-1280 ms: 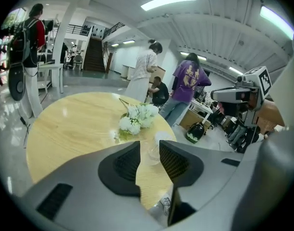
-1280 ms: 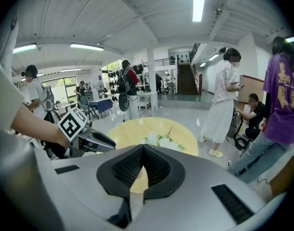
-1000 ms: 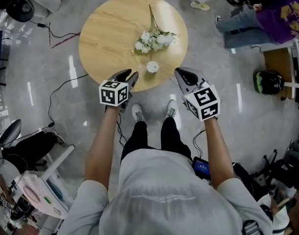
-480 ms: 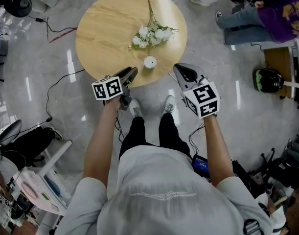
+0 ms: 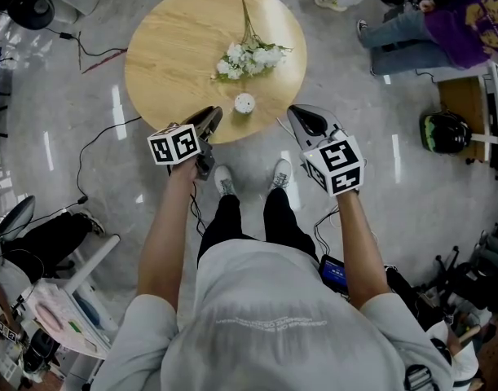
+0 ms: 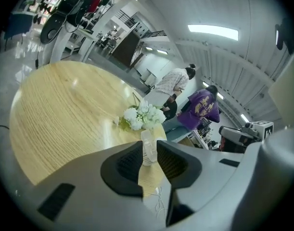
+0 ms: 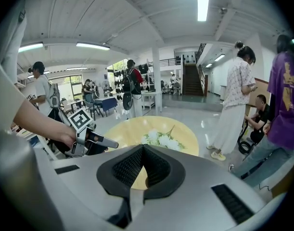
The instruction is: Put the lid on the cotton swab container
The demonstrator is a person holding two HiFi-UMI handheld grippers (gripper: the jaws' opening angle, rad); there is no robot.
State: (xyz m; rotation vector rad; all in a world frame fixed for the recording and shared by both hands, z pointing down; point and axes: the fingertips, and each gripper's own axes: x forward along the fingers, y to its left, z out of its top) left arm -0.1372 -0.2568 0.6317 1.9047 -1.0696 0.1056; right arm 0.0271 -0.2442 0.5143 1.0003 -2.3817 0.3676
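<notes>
A small white cotton swab container (image 5: 244, 103) stands upright near the front edge of the round wooden table (image 5: 175, 47). I cannot make out a separate lid. My left gripper (image 5: 212, 114) hovers over the table's front rim, left of the container. Its jaws are closing with nothing between them. In the left gripper view the container (image 6: 147, 139) shows through the narrow gap of that gripper (image 6: 149, 154), well beyond the tips. My right gripper (image 5: 292, 114) hangs just off the rim, right of the container. In its own view that gripper (image 7: 143, 148) is shut and empty.
A bunch of white artificial flowers (image 5: 250, 57) lies behind the container. A seated person in purple (image 5: 464, 19) and a black helmet (image 5: 446, 133) are off to the right. Cables (image 5: 94, 55) run across the floor at left, and a white cart (image 5: 61, 308) stands at lower left.
The left gripper has drifted slightly left and its jaws have drawn closer together. The right gripper has hardly moved.
</notes>
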